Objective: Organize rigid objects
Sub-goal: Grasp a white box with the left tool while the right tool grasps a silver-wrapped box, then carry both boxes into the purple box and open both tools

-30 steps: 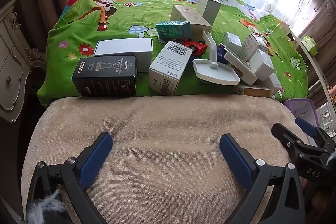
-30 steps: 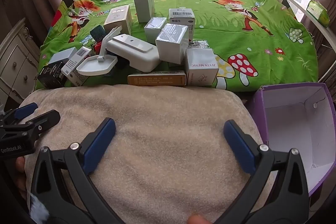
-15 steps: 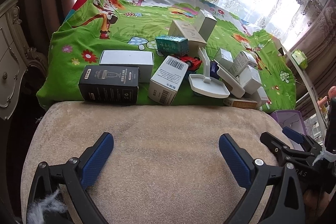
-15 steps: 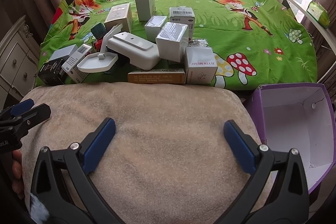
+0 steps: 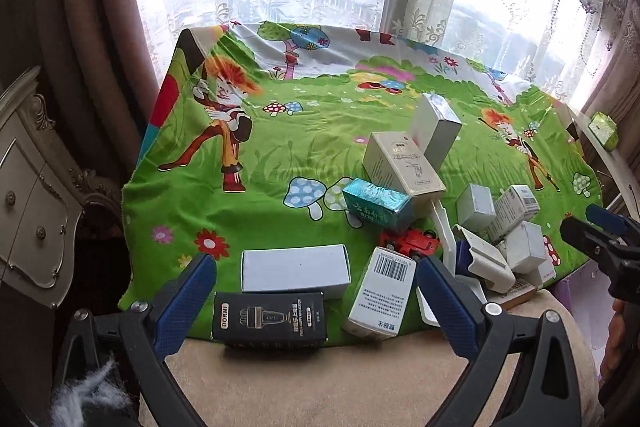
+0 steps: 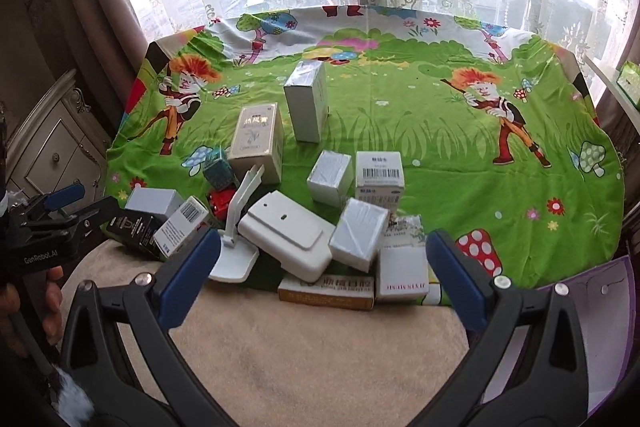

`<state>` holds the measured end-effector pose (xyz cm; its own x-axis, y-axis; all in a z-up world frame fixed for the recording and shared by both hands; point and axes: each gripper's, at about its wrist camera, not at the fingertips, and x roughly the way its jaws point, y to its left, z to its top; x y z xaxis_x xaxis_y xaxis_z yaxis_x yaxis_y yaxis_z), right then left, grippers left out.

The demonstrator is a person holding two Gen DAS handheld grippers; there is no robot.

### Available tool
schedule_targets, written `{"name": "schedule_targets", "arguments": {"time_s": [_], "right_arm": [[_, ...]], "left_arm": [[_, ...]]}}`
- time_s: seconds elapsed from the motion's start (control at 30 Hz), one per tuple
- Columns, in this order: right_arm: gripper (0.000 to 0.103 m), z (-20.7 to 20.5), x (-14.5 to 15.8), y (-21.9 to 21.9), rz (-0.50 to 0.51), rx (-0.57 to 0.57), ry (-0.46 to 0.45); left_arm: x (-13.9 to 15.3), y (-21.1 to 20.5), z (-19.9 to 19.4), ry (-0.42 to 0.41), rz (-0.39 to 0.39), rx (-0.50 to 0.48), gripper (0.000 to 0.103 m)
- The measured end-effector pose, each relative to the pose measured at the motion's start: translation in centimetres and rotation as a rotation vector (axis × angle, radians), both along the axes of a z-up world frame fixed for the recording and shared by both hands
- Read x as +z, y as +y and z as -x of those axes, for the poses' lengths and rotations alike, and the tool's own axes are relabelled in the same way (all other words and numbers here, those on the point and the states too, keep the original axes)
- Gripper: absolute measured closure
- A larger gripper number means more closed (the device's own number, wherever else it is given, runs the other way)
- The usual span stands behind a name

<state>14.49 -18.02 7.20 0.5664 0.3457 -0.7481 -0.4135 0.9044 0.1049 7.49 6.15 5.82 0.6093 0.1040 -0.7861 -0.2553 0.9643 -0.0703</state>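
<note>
Task looks barely started, judging by the layout: nothing sorted yet, all items loose in a cluster at the near edge of the surface (image 6: 440, 131) w/ green cartoon cloth.

Left to right: left gripper (image 5: 316, 291), jaws spread wide, holding nothing, lined up just short of the black box (image 5: 269, 318) and the white box (image 5: 295, 270) behind it. Barcode box (image 5: 382, 293) lies tilted next to them, red toy car (image 5: 408, 242) and teal box (image 5: 377, 202) beyond. Mid-pile: white stand (image 6: 234, 251), white device (image 6: 290, 239), several small white boxes, an orange flat box (image 6: 326, 293) at the front. Right gripper (image 6: 322, 271), jaws also wide apart and empty, faces that pile. Far right, purple bin (image 6: 592, 307) sits below the surface edge; contents can't be seen.

Left to do: essentially everything, prob. each piece picked and placed in turn.
</note>
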Motion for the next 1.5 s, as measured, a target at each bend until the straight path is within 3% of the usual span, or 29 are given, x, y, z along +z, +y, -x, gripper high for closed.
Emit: {"name": "schedule_targets", "arguments": {"time_s": [0.13, 0.3, 0.83, 0.93, 1.0, 1.03, 1.1, 1.3, 1.5], "right_arm": [[0.0, -3.9, 0.2, 2.4, -0.001, 0.032, 0.022], [0.0, -8.0, 0.1, 4.8, -0.019, 0.037, 0.056], [0.0, -16.6, -4.5, 11.4, 0.094, 0.002, 0.13], [0.015, -17.5, -5.4, 11.8, 0.1, 0.001, 0.161], [0.037, -17.9, -6.0, 12.1, 0.106, 0.006, 0.182], [0.041, -18.0, -6.2, 12.2, 0.112, 0.01, 0.187], [0.062, -17.8, -6.5, 12.3, 0.115, 0.018, 0.184], [0.065, -16.6, -5.3, 11.4, 0.054, 0.024, 0.13], [0.065, -13.5, -0.6, 8.2, -0.068, -0.008, 0.012]], "left_arm": [[-1.7, 1.0, -1.5, 0.066, 0.029, -0.018, 0.001], [-3.8, 2.2, -2.5, 0.133, 0.048, 0.029, 0.001], [-6.5, 2.3, -4.5, 0.21, 0.054, 0.04, 0.0], [-7.2, 2.4, -4.7, 0.228, 0.059, 0.046, 0.002], [-7.5, 2.4, -4.7, 0.235, 0.068, 0.037, 0.01], [-7.7, 2.3, -4.9, 0.24, 0.067, 0.036, 0.015], [-7.7, 2.3, -4.9, 0.238, 0.064, 0.036, 0.015], [-7.2, 2.3, -4.4, 0.197, 0.054, 0.049, 0.016], [-4.6, 1.9, -2.9, 0.08, 0.025, 0.074, 0.016]]}}
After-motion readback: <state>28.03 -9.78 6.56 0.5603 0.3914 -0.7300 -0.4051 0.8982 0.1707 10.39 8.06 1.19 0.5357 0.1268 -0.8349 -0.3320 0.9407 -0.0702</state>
